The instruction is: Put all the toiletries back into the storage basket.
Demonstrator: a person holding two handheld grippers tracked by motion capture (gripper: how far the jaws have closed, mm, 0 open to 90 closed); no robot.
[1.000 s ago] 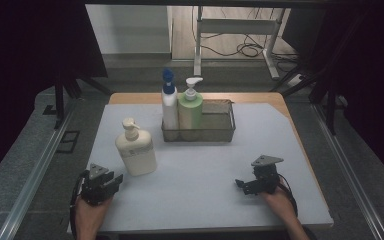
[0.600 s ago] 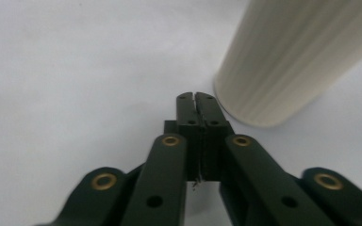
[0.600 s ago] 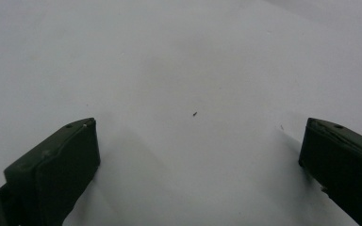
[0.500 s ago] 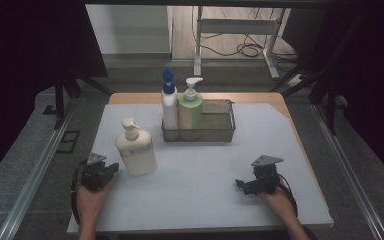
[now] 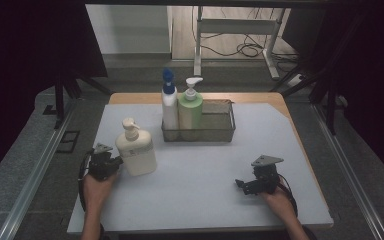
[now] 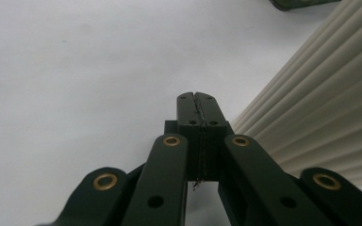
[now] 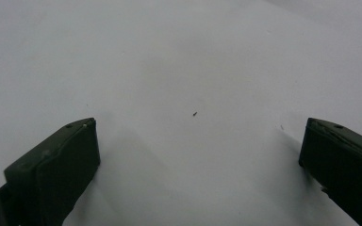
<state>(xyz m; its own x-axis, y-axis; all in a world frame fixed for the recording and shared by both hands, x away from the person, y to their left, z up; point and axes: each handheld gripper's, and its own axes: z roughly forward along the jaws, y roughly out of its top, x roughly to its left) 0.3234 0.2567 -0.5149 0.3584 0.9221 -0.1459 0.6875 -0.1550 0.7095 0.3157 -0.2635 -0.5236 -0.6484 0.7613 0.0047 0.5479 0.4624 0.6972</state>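
Left gripper (image 6: pixel 198 101): jaws fully closed, empty; the ribbed cream bottle (image 6: pixel 320 108) stands just right of the fingertips, top cut off. Right gripper (image 7: pixel 198 141): jaws wide apart over matte mat (image 7: pixel 179 61).

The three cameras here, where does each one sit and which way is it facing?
High view: above the person's side, looking forward and down on the table; both forearms, left claw, right claw.
Left gripper view: on the left claw, shut, beside the ribbed cream pump bottle.
Right gripper view: on the open right claw, facing bare tabletop.
Shared: high and left views both show the pump bottle.
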